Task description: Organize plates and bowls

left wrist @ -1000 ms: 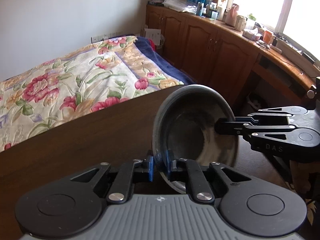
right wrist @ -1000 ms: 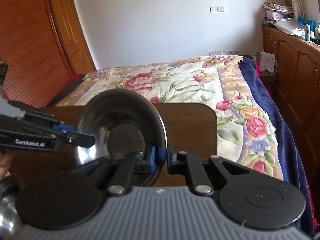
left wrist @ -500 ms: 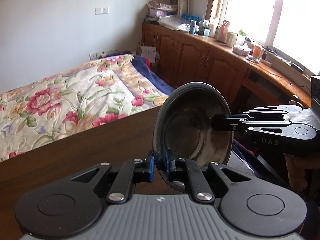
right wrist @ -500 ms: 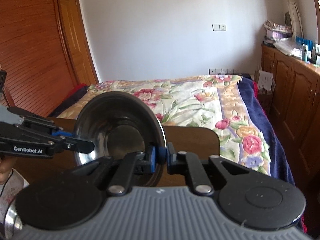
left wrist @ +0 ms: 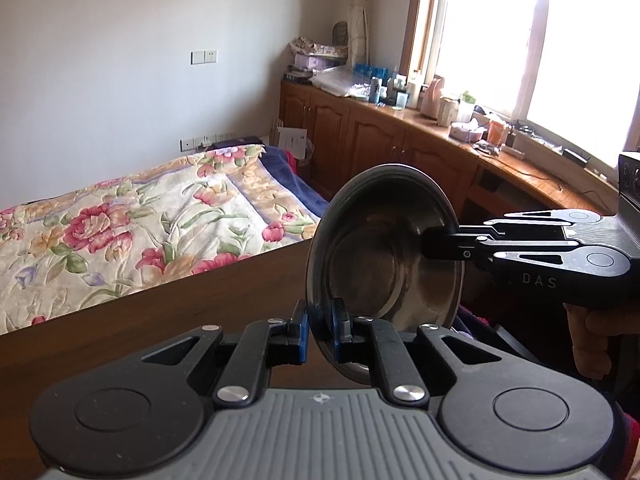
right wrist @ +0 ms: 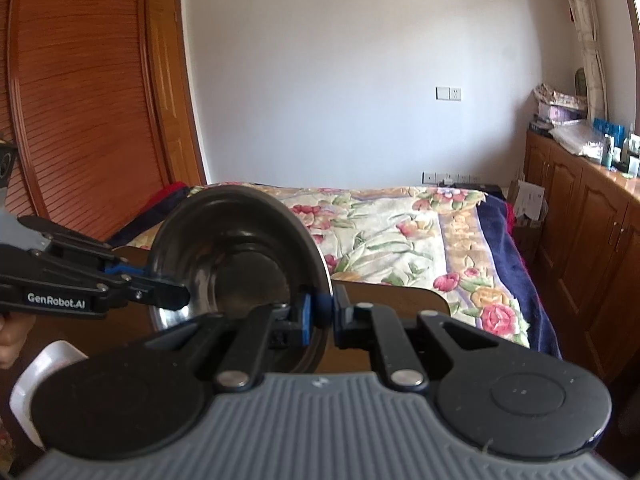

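Steel of the bowl [left wrist: 384, 256] is seen tilted on edge, its opening turned sideways, and nothing is seen inside it apart from dull reflections. Its lower rim is hidden behind the body of the left tool [left wrist: 319, 330] in the left wrist view, and in the right wrist view the bottom of the bowl [right wrist: 236, 264] is covered by the body of the right tool [right wrist: 320, 318]. The bowl is held in the air above the brown wooden tabletop [left wrist: 160, 320], gripped by both tools at once. The left tool is closed on the near rim, with the blue pads [left wrist: 303, 328] pressed on either side of the thin edge. The right tool [left wrist: 430, 244] is seen reaching in from the right, level and pointing left, clamped on the opposite rim. From the right wrist view the left tool [right wrist: 182, 294] is seen coming in from the left, closed on the far rim. Only parts of the person are shown: fingers of a hand [left wrist: 592, 336] wrapped under the right tool's handle, cut off by the frame edge, and a sliver of the other hand [right wrist: 10, 340] at the left border. A white object [right wrist: 40, 384] at the lower left is largely hidden behind the tool body, and what it is cannot be made out. Beyond the tabletop a bed with a floral quilt [left wrist: 140, 224] is seen, and wooden cabinets [left wrist: 380, 148] under a bright window, their clutter too small to identify.
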`<state>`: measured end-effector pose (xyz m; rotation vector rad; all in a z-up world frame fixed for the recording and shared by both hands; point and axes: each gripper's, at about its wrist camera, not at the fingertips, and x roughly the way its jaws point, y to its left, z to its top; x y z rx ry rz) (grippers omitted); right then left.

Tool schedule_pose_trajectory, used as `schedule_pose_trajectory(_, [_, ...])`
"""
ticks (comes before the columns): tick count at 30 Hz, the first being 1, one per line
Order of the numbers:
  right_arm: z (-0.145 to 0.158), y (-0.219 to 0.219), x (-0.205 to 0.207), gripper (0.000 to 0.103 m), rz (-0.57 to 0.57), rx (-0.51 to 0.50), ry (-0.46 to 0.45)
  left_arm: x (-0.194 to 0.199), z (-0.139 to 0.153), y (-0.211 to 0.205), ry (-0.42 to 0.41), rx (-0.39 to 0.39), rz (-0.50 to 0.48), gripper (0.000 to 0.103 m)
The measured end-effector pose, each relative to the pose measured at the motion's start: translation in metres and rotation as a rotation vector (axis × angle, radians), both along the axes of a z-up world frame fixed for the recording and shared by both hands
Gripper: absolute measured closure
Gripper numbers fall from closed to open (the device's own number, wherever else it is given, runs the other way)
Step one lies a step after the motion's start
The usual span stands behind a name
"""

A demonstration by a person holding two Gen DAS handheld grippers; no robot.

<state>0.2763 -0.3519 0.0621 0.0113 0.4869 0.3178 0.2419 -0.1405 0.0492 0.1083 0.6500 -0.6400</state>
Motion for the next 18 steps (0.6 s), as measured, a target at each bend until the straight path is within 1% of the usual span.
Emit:
schedule_pose_trajectory(7, [0.002,0.016,-0.022,0.091,0.013,-0.01,-0.01,-0.025,0.004,0.021,-0.025,-0.013,0.001,0.065])
schedule_pose_trajectory(11, [0.002,0.026,-0.032,0.091,0.022,-0.02,-0.013,-0.038,0.0,0.032,-0.028,-0.019,0.005,0.065])
schedule_pose_trajectory(18, [-0.007,0.042,-0.05,0.091,0.045,-0.021,0.001,-0.059,-0.009,0.052,-0.021,-0.03,0.017,0.065])
